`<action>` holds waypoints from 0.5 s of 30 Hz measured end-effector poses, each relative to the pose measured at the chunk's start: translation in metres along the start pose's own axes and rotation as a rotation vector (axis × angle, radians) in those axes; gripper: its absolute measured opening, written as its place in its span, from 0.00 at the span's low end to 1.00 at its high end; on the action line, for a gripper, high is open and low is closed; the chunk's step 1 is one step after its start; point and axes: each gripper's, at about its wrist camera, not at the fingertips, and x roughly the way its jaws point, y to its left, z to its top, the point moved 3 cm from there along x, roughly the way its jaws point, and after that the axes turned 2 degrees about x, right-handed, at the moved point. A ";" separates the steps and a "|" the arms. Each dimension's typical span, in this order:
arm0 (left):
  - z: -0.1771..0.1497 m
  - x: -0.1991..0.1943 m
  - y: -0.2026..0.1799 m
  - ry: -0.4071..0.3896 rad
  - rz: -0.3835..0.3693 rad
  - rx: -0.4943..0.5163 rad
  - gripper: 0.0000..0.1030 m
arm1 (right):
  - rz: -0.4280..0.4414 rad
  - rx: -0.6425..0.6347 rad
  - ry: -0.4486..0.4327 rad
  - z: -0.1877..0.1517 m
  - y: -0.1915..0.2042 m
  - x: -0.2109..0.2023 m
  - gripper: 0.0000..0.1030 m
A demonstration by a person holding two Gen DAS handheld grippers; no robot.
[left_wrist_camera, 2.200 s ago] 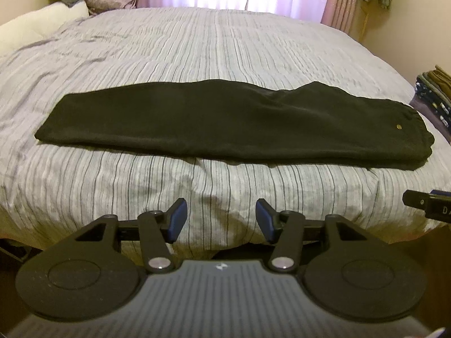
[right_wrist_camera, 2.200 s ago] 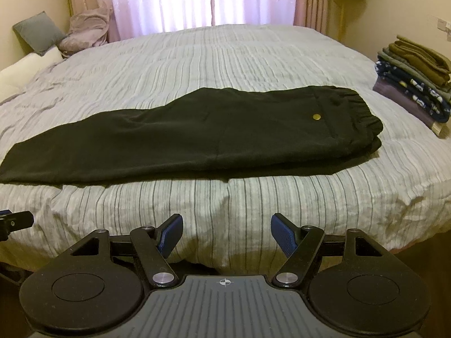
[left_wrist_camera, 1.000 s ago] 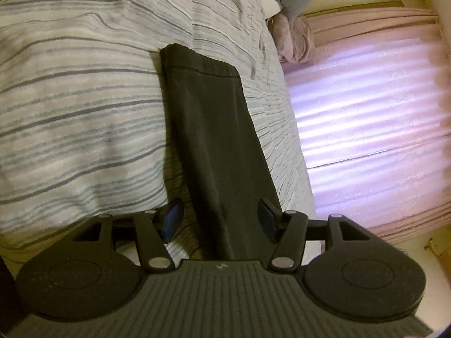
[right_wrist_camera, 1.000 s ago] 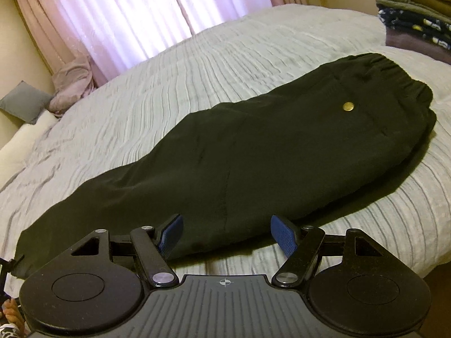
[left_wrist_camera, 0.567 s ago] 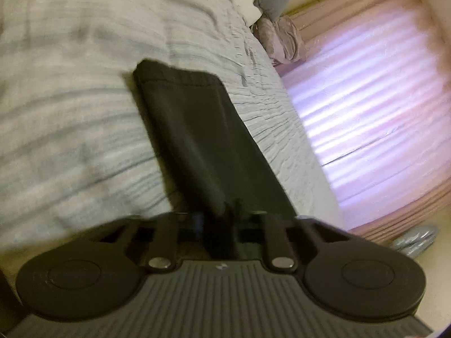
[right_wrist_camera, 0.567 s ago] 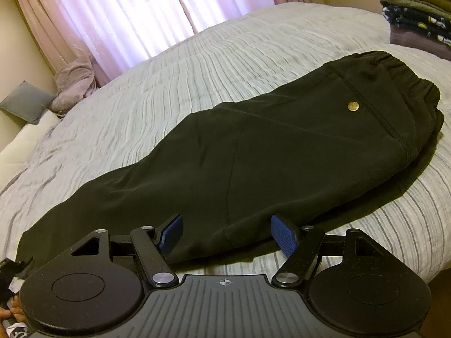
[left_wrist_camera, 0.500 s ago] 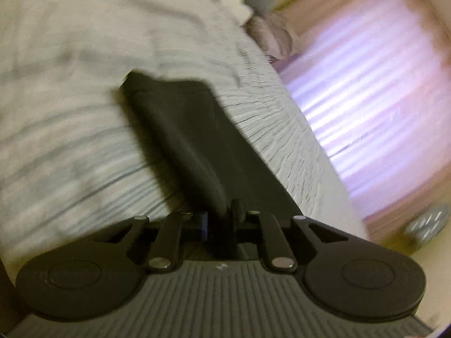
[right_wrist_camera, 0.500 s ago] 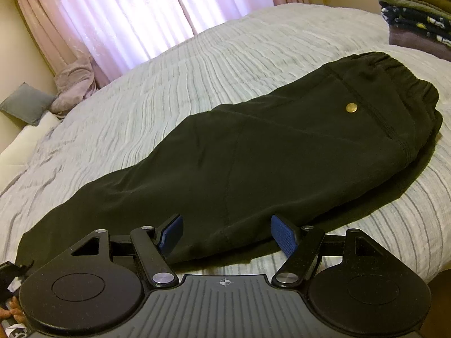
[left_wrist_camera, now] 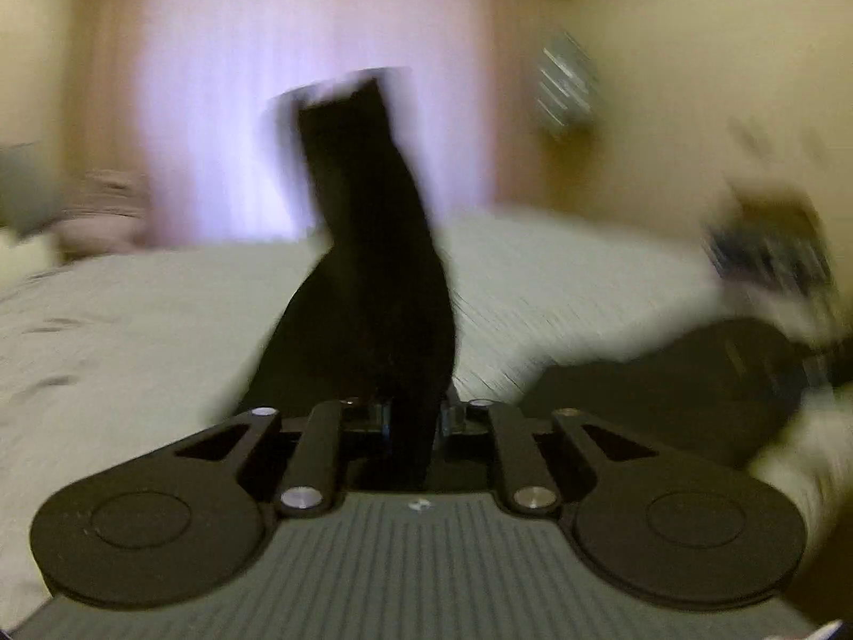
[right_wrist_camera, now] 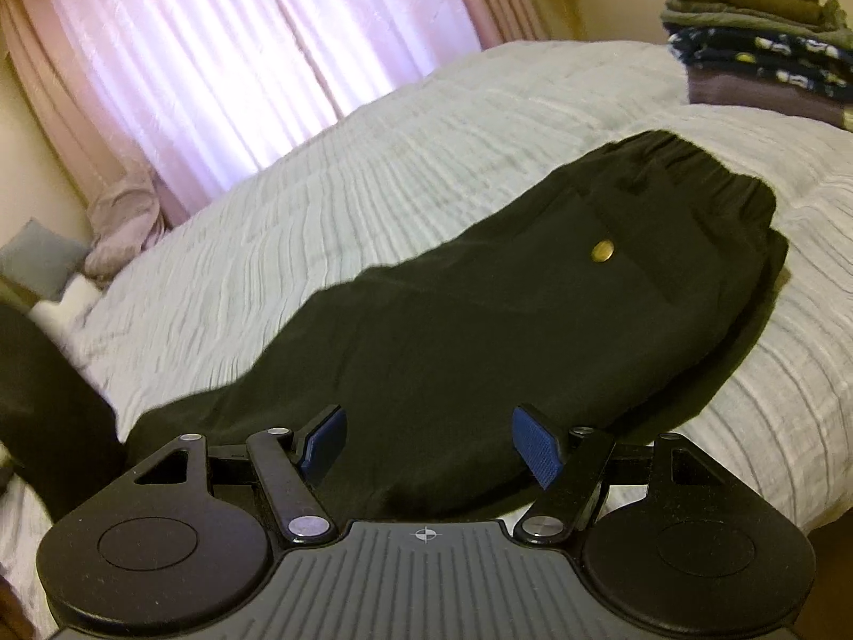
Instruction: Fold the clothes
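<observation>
A wide bed covered with a pale grey ribbed quilt [right_wrist_camera: 405, 170] fills the room, with pink pleated curtains [right_wrist_camera: 224, 53] glowing at the window behind it and cream walls on either side. A grey cushion and a pinkish bundle of cloth [right_wrist_camera: 122, 224] lie at the quilt's far left corner, and a stack of folded olive, navy-patterned and mauve clothes [right_wrist_camera: 757, 32] sits at its far right edge.

The black soft-fabric trousers [right_wrist_camera: 480, 330] lie on the quilt, long axis running from lower left to upper right in the right wrist view, elastic waistband and small brass button [right_wrist_camera: 603, 252] at the upper right end. The leg end is raised off the bed: in the blurred left wrist view it stands up in front of the curtains, gripped by the left gripper [left_wrist_camera: 413, 418], whose jaws are easing apart with the cloth between them.

The right gripper [right_wrist_camera: 429, 445] hovers with blue pads spread wide over the trousers' near edge, grasping nothing
</observation>
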 end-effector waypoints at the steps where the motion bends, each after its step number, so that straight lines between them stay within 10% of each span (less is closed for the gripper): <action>1: -0.010 0.014 -0.019 0.069 -0.019 0.089 0.19 | 0.010 0.016 -0.010 0.002 -0.002 -0.002 0.70; 4: -0.038 0.034 -0.056 0.163 0.001 0.295 0.19 | 0.032 0.073 -0.016 0.005 -0.008 -0.004 0.70; 15: -0.031 0.028 -0.017 0.153 -0.070 0.143 0.23 | 0.450 0.571 0.253 -0.008 -0.007 0.033 0.70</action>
